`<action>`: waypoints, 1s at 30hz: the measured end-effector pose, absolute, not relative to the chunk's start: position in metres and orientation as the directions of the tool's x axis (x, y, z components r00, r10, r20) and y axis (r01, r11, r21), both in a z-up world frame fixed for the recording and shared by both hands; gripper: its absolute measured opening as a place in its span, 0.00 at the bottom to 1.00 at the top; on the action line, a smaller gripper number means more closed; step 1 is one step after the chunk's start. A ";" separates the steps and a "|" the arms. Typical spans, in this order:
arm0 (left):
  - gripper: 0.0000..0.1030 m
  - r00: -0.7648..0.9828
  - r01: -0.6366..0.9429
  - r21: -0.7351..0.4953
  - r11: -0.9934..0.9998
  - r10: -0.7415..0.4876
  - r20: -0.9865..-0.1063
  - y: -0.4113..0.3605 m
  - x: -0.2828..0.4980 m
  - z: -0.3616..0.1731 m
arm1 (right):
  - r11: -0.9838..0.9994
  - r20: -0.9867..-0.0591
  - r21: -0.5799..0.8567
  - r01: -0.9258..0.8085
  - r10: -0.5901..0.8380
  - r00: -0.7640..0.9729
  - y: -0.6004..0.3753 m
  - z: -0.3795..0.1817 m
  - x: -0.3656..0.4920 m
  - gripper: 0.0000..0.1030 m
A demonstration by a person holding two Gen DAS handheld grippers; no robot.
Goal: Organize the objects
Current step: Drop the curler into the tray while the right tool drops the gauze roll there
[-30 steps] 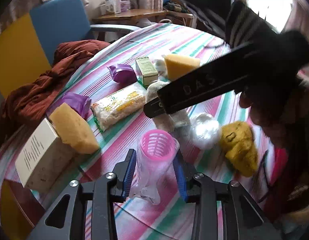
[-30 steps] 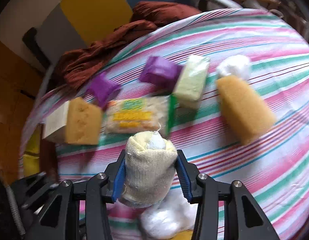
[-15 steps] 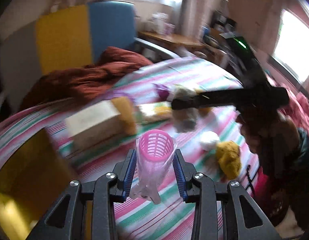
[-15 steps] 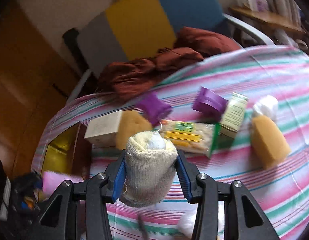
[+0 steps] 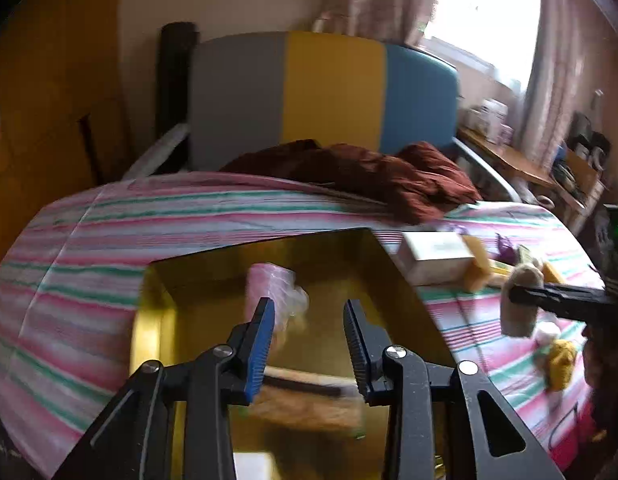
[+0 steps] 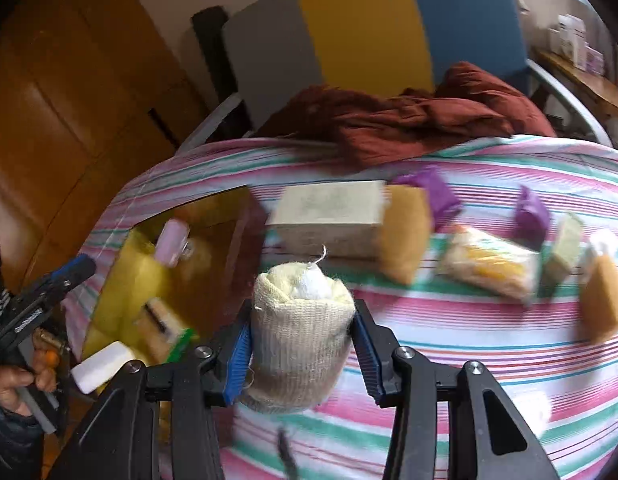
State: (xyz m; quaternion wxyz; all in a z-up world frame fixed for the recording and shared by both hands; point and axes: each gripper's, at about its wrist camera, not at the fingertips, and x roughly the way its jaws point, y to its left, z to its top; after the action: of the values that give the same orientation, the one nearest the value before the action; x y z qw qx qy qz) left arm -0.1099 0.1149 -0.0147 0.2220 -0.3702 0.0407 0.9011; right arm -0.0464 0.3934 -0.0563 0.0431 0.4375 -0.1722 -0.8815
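Change: the left tool (image 5: 309, 320) no longer carries the pink mesh roll (image 5: 269, 288). Half a second back the roll, in its clear wrap, sat pinched between the pads; now it lies past the left finger, inside the yellow box (image 5: 269, 245). It is blurred, so I cannot tell whether it has settled. The jaws have just closed a little and stand slightly apart with nothing between them, over the box mouth.

Right tool (image 6: 303, 320): pinching the knitted cream bundle (image 6: 301, 344), upright, white core showing at the top. It has swung from the clutter towards the box, which now sits just left of it in the right wrist view.

Reading: one item is binned and the bundle is probably next. The box already holds a white bar (image 6: 105, 364) and a green-edged brush (image 6: 165, 328).

Still to sort on the bench (image 5: 89, 260): a cream carton (image 6: 329, 216) touching a tan sponge (image 6: 405, 236), two purple pouches (image 6: 437, 192), a noodle packet (image 6: 489, 264), and a second sponge (image 6: 601, 304) at the far right.

Surface: the bench has a pink, green and white striped cloth. The box is at its left end.

Room: a grey, yellow and blue chair (image 5: 329, 88) stands behind the bench, a rust-red cloth (image 5: 389, 176) spills from it onto the far edge, a bright curtained window (image 5: 481, 8) is at the right, and wood panelling (image 6: 69, 100) is at the left
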 end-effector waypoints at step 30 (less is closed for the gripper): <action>0.90 -0.802 -0.195 0.020 -0.981 0.148 -0.578 0.020 -0.052 0.003 | -0.972 -0.754 0.236 0.006 -0.187 -0.630 0.240 -0.031 -0.075 0.71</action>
State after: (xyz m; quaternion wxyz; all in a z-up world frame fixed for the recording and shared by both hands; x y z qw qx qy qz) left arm -0.0519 0.0198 0.0031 0.0902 -0.3012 0.0392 0.9485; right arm -0.0755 0.2397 -0.0312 0.0540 0.4269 -0.1060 -0.8964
